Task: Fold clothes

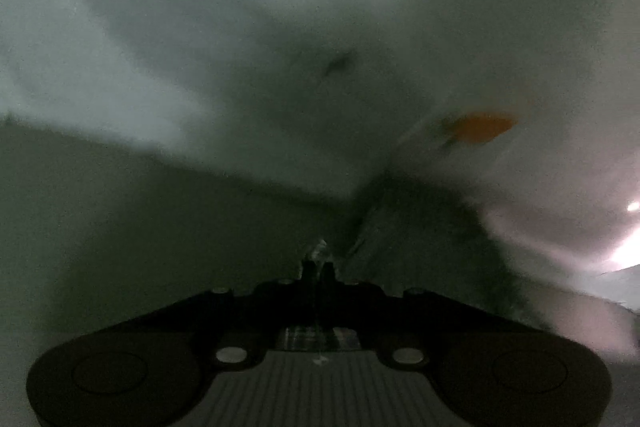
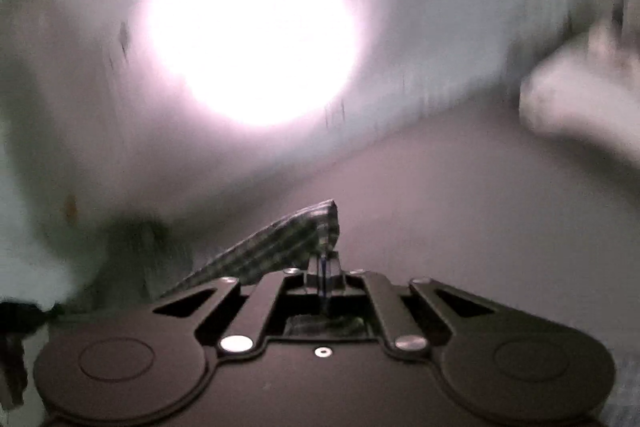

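**Gripping Both Corners of the Plaid Garment Before the Fold**

Holding was in effect on both sides at this moment. The right hand-held gripper had its jaws pressed together on a corner of the plaid garment, with the checked cloth rising in a peak just beyond the fingertips and trailing off to the left of them. The left hand-held gripper was likewise pressed together, and a small tuft of pale cloth showed at its tips; plaid fabric also lay under its fingers, close to the camera. Whether that tuft belonged to the same garment could not be told, as the view was dark and blurred.

Relative to the right hand-held gripper, a grey surface, probably the table, lay beyond and below, and a bright glare sat above it. A white crumpled item lay well to the right of it.

Recommended practice for this step, as a judgement:

1. Keep both pinches firm; thin cloth slips easily.
2. Carry both corners level and at matching pace, so the edge stays taut.
3. Lower the corners squarely onto the opposite edge before releasing.
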{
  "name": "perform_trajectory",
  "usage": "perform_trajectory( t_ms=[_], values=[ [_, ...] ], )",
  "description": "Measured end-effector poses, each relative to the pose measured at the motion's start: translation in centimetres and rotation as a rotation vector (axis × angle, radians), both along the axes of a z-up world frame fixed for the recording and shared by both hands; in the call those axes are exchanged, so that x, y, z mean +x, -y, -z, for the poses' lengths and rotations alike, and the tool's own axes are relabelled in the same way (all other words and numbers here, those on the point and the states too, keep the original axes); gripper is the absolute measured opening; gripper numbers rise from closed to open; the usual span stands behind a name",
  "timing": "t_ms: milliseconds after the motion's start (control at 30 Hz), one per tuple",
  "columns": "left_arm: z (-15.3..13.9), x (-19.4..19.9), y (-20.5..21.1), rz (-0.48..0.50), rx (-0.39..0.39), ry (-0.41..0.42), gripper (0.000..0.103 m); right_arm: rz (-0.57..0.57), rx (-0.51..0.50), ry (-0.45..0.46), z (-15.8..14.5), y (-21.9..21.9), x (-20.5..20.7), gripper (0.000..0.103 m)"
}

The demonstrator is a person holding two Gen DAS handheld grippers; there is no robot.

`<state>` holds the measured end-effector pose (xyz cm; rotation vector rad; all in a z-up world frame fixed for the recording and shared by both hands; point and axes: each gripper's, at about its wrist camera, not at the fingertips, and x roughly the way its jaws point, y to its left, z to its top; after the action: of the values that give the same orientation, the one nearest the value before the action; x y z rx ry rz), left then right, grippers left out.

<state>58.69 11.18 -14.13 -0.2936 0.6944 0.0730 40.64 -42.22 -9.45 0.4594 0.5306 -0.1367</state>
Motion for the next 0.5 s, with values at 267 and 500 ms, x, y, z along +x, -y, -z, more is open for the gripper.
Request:
perform_trajectory(
  t_ms=[267, 500],
  values=[
    [4.5, 4.3, 4.7, 0.040, 0.223, -0.123, 0.017, 0.031, -0.207, -0.091, 1.3, 1.4, 3.9, 0.003],
    [2.2, 0.7, 3.5, -0.002, 0.218, -0.100, 0.078, 0.112, -0.065, -0.162, 3.7, 1.3, 1.3, 0.046]
  ],
)
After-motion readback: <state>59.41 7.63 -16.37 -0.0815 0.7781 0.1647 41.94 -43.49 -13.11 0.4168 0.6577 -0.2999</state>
